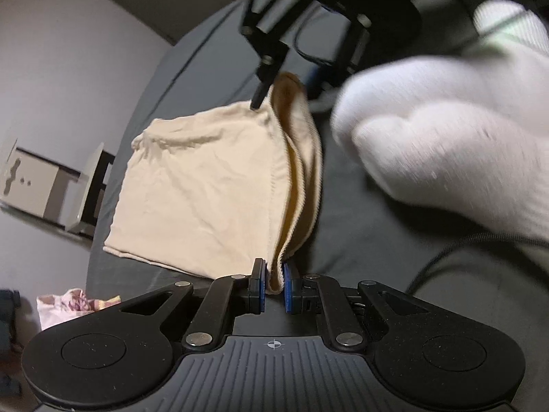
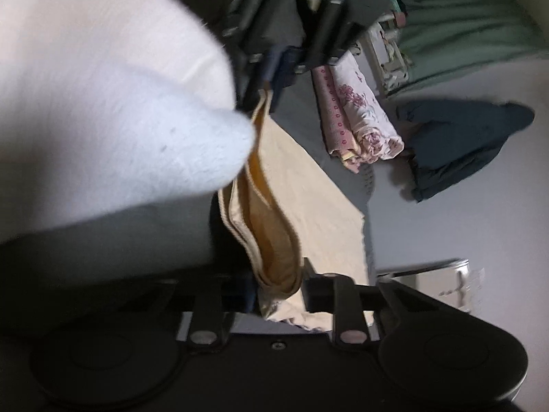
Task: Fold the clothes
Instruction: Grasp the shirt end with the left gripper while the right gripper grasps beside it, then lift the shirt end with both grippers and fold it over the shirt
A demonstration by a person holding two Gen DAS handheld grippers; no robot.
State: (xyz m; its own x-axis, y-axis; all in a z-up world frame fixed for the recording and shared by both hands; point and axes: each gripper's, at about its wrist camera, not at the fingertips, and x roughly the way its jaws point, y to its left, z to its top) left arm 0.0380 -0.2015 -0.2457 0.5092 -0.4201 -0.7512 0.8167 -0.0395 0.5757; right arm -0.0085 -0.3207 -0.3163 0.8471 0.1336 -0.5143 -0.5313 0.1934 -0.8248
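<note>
Progress: cream garment [image 1: 199,185] looks doubled over once and is lifted by one edge; further folds and laying flat are, I judge, left.
Left wrist view: left tongs [image 1: 274,283] pinch the near corner of the edge, blue pads closed on cloth; right tongs [image 1: 264,92] hold the far corner, over a grey bed [image 1: 360,226]; a white-gloved hand [image 1: 446,137] is right of them.
Right wrist view: right tongs [image 2: 278,292] closed on the banded edge [image 2: 271,213]; only here, folded floral clothes [image 2: 357,127] and a dark garment [image 2: 456,137] beyond.

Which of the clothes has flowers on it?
The folded pink-and-white cloth lying on the floor. The cream garment in both grippers is plain, and the dark blue one too.
</note>
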